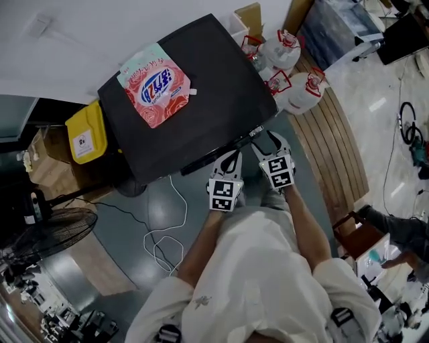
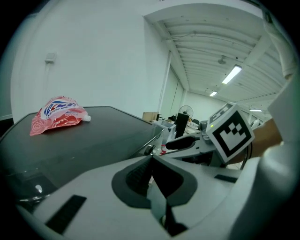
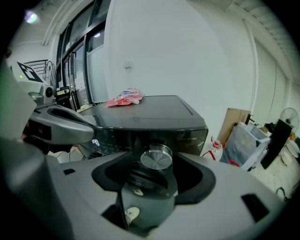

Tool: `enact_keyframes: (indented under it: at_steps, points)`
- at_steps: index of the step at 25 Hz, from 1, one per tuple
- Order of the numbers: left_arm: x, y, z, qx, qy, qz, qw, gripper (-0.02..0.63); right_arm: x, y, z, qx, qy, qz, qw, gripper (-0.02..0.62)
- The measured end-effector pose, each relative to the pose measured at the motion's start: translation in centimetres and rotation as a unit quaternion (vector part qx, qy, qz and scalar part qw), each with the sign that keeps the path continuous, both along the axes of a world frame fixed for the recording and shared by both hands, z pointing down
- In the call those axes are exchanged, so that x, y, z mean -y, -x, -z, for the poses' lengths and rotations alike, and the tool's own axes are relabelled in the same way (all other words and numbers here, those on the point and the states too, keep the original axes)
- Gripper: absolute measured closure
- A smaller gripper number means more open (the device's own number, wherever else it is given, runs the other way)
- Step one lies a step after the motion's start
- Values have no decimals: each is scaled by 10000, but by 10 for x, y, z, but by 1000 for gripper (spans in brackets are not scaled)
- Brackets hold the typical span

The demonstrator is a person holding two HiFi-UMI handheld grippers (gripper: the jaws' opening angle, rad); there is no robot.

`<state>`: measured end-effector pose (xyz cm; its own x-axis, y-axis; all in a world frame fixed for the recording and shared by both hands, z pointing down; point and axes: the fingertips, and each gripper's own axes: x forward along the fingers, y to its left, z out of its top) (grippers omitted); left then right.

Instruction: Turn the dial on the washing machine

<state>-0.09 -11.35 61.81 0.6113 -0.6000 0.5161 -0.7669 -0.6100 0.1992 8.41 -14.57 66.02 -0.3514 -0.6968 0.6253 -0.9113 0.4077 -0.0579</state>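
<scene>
The black washing machine (image 1: 201,94) has a pink detergent pouch (image 1: 159,84) lying on its lid. Both grippers are at its front panel. In the right gripper view the round silver dial (image 3: 156,157) sits between the jaws of my right gripper (image 3: 153,174), which is open, with its pads clear of the dial. My right gripper (image 1: 265,139) is at the panel's right end. My left gripper (image 1: 232,159) hangs beside it, just off the panel. In the left gripper view, my left gripper (image 2: 151,158) has its jaws together and holds nothing.
Several white jugs with red caps (image 1: 289,63) and a cardboard box (image 1: 249,17) stand right of the machine, beside a slatted wooden platform (image 1: 338,144). A yellow bin (image 1: 87,132) and a floor fan (image 1: 50,231) are on the left. A white cable (image 1: 164,234) lies on the floor.
</scene>
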Motion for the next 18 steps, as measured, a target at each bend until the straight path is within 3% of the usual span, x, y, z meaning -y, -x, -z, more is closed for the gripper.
enact_keyframes:
  at_steps: [9,18]
  points:
    - [0,1,2,194,-46,304,9993,594,15,-1,-17,113,-20,-23,9999,299]
    - [1,-2,1,289,-73,350,9989,594,18,2,-34,235,169,-11,9996,298]
